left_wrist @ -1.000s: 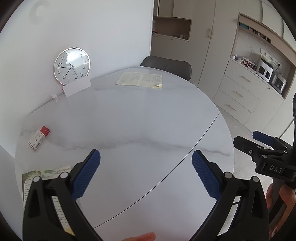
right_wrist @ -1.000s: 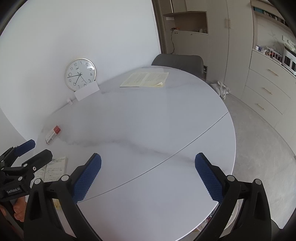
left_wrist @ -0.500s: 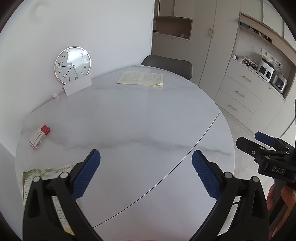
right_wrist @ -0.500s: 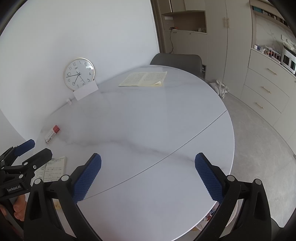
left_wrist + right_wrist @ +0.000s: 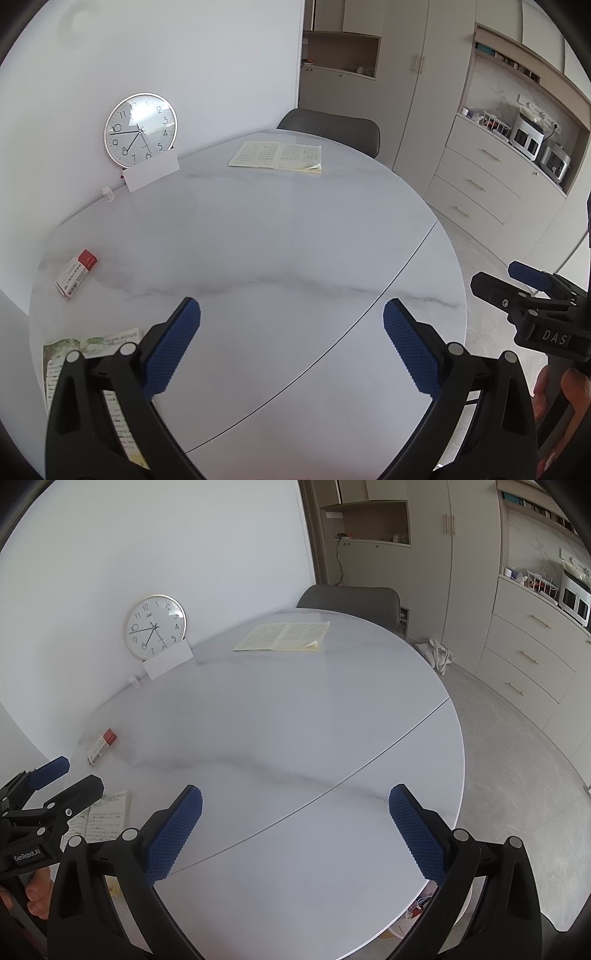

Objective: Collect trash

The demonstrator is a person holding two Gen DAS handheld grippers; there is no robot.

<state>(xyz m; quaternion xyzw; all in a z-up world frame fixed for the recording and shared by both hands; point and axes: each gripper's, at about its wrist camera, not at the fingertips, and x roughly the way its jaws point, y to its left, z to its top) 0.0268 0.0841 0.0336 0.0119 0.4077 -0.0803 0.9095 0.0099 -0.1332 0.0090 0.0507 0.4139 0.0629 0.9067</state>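
A small red-and-white box (image 5: 75,273) lies at the left of the round white marble table (image 5: 280,236); it also shows in the right wrist view (image 5: 102,746). A printed leaflet (image 5: 92,343) lies at the near left edge, partly under my left gripper (image 5: 291,347), which is open and empty above the table. My right gripper (image 5: 295,830) is open and empty, held above the table's near right part. Each gripper shows in the other's view: the right one (image 5: 517,288) and the left one (image 5: 55,779).
An open booklet (image 5: 277,157) lies at the far side. A wall clock (image 5: 140,127) and a white card (image 5: 151,175) lean on the wall, with a tiny white bottle (image 5: 108,194) beside them. A grey chair (image 5: 332,129) stands behind; cabinets (image 5: 480,184) stand at the right.
Both views have shifted very slightly; both grippers stay open and empty over the table. Nothing on the table has moved.
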